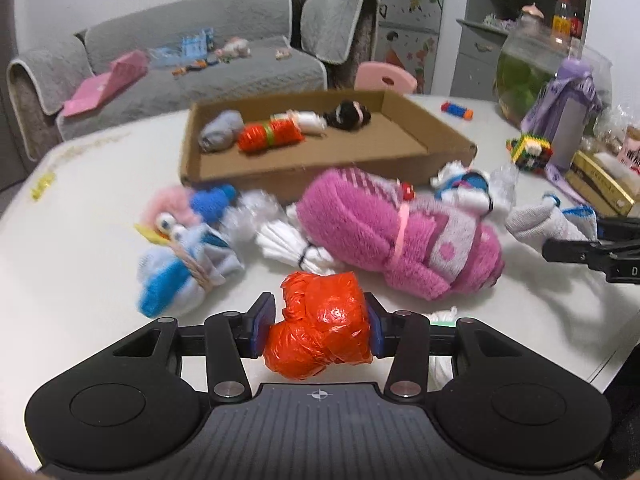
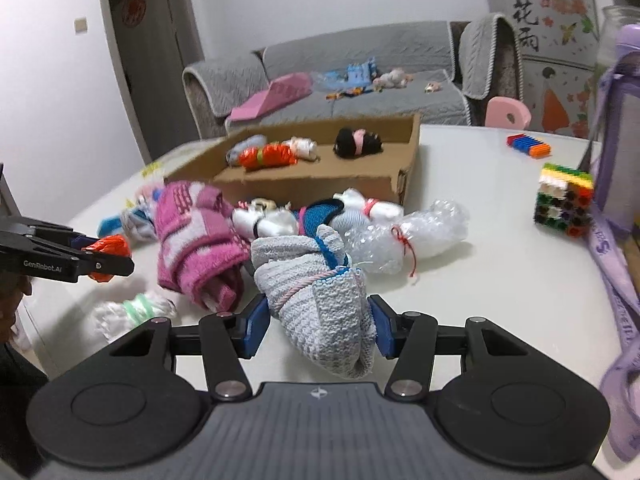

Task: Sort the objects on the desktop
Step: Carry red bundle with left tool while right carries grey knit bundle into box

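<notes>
Fingers [image 1: 262, 322] of the left gripper [image 1: 320, 326] pinch an orange plastic-wrapped bundle [image 1: 320, 332] above the white surface [image 1: 80, 220]; the right gripper [image 2: 316, 326] clamps a grey knitted sock bundle [image 2: 320, 304], with the cardboard tray [image 1: 420, 148] beyond the pile

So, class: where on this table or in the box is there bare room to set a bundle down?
The cardboard box is bare along its near and right floor; its bundles line the far wall. Bare table lies right of the bubble-wrap bundle, before the block cube. Crowded: the pile around the pink sock roll.
</notes>
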Demonstrator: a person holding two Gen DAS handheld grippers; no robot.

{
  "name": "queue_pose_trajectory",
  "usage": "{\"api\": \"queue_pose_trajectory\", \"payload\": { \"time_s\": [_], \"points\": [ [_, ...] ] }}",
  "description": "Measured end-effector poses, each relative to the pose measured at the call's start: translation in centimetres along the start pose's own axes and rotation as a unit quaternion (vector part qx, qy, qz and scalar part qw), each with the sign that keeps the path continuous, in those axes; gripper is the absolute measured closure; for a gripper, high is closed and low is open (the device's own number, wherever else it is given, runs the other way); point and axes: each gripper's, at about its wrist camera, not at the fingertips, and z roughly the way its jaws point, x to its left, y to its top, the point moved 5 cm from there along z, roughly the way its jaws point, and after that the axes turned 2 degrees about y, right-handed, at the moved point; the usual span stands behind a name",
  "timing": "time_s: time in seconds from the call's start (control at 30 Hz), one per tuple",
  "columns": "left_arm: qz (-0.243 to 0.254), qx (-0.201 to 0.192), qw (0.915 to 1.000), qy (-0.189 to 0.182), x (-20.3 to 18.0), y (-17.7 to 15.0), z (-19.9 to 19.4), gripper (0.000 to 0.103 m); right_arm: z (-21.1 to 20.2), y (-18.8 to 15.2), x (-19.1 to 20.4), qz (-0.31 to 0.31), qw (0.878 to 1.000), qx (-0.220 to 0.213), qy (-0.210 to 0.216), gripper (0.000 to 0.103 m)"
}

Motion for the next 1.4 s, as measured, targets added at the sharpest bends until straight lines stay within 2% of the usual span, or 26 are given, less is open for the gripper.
{"api": "queue_pose_trajectory", "payload": {
  "time_s": [0.2, 0.53, 0.9, 1.03, 1.17, 1.4],
  "points": [
    [-0.007, -0.026, 0.9996, 0.006, 0.9, 1.8, -3.2, 0.05, -2.0, 0.9, 0.0, 0.007, 1.0, -0.019, 0.0, 0.054],
    [-0.022, -0.052, 0.9983, 0.015, 2.6, 5.4, -5.7, 0.05, -4.8, 5.8, -0.5, -0.007, 0.997, -0.072, -0.006, 0.054],
    [-0.008, -0.087, 0.9958, 0.026, 4.0, 14.3, -5.3, 0.05, -1.4, 14.1, -0.5, -0.035, 0.994, -0.1, -0.001, 0.054],
    [-0.007, -0.086, 0.9961, 0.022, 4.0, 17.4, -3.5, 0.05, 0.1, 16.0, -0.4, -0.038, 0.994, -0.103, 0.004, 0.054],
    [0.006, -0.079, 0.9966, 0.02, 3.2, 20.2, -0.1, 0.05, 2.7, 18.3, -0.3, -0.038, 0.995, -0.096, 0.01, 0.054],
    [0.01, -0.034, 0.9994, 0.007, 2.7, 22.0, 9.3, 0.05, 9.0, 19.2, 0.2, -0.055, 0.997, -0.05, 0.016, 0.054]
  ]
}}
